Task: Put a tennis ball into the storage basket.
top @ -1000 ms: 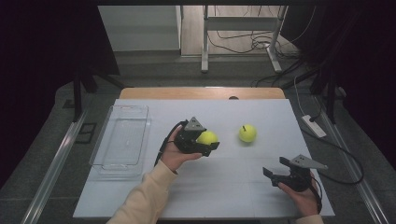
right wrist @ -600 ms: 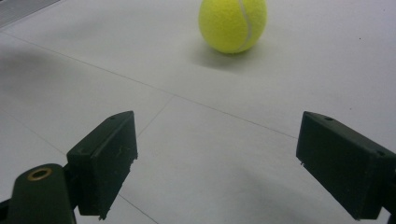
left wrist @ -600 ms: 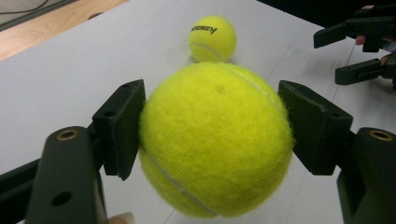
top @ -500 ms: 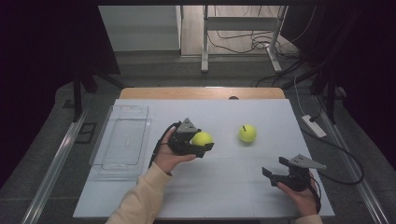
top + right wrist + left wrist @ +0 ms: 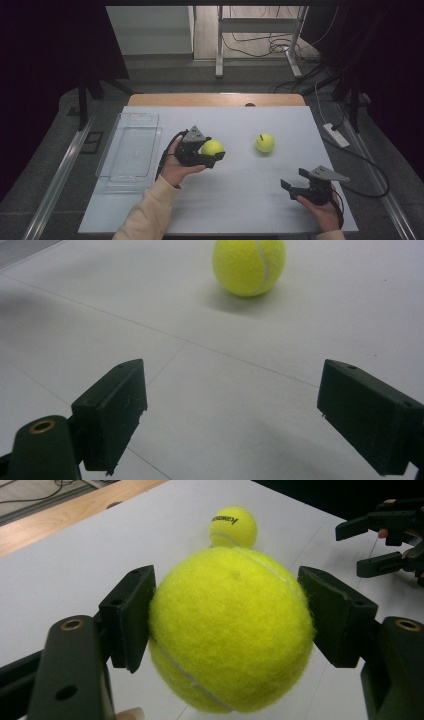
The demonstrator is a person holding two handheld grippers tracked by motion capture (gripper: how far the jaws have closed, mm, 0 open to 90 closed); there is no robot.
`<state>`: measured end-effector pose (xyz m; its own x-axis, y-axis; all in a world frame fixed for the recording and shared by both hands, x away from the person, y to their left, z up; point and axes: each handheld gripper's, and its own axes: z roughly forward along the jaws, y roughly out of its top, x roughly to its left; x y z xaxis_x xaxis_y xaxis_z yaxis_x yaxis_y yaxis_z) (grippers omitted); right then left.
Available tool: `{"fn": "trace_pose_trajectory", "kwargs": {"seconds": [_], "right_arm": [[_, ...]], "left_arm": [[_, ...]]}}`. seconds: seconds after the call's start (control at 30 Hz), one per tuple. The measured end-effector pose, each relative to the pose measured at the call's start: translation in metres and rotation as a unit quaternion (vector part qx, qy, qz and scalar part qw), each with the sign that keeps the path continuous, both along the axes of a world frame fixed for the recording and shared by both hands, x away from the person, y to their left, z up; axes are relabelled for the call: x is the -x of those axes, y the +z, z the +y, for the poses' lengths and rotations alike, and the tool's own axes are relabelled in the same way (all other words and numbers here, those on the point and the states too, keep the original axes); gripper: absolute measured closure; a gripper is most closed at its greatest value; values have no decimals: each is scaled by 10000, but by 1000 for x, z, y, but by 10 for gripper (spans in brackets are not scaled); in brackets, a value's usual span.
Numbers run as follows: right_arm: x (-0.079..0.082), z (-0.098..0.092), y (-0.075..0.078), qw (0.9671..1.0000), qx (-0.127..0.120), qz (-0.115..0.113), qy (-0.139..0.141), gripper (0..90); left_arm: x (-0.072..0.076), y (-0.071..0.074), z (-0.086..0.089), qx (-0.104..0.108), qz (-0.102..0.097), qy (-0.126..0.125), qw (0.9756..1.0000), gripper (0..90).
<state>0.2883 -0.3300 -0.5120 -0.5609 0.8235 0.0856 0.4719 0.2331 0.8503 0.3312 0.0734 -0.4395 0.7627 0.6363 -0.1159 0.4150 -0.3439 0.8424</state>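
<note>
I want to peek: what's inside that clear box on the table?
Nothing shows inside the clear box; the white table shows through its bottom. Nothing covers it. Both balls are elsewhere: one in the left tool, one on the table.

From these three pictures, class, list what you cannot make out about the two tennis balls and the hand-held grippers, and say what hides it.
- Held tennis ball: its sides in the left gripper view, covered by the left hand-held gripper's pads.
- Second tennis ball: its lower part in that view, hidden behind the held ball; its print is too small to read in the high view.
- Right hand-held gripper: its body, cut off by the bottom edge of the right gripper view.
</note>
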Motion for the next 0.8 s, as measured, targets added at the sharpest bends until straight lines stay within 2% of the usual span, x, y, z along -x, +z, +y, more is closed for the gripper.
{"fn": "trace_pose_trajectory", "kwargs": {"seconds": [0.4,0.8], "right_arm": [[1,0,0,10000,9,-16,6,122],[1,0,0,10000,6,-9,27,121]], "left_arm": [[2,4,13,179,-28,167,9997,280],[3,7,22,227,-74,252,9994,280]]}}
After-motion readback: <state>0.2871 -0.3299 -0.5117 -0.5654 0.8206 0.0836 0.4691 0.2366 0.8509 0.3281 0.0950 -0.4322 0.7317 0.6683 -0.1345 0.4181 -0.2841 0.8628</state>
